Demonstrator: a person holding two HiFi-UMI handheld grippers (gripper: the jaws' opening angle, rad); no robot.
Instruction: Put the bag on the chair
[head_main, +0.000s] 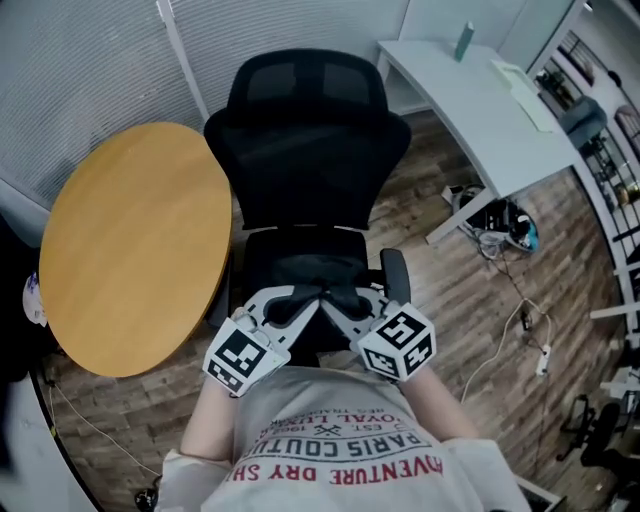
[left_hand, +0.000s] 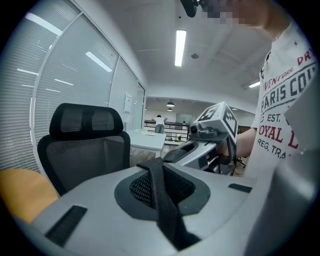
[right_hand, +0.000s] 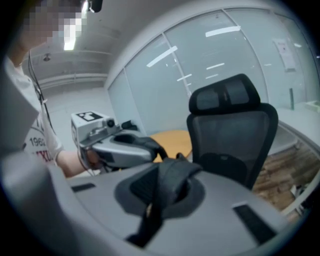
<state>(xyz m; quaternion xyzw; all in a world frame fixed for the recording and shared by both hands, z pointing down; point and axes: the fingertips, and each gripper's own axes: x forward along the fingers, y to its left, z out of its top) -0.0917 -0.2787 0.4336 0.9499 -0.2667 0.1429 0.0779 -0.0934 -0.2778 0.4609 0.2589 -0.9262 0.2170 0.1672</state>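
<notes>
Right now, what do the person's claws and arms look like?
Matching pair: the left claw and right claw have light grey moulded shells with dark inserts. Each carries a white cube with black square markers. Forearms are bare below a pale short-sleeved T-shirt with dark and red lettering.

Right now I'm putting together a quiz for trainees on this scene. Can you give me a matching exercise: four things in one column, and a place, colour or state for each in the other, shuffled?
Things:
1. round table
2. desk
3. office chair
4. bag strap

Descriptions:
A. pinched in the tongs of the left gripper
B. black, with a headrest
C. wood-coloured, left of the chair
D. white, right of the chair

Pairs: 1-C, 2-D, 3-B, 4-A
</notes>
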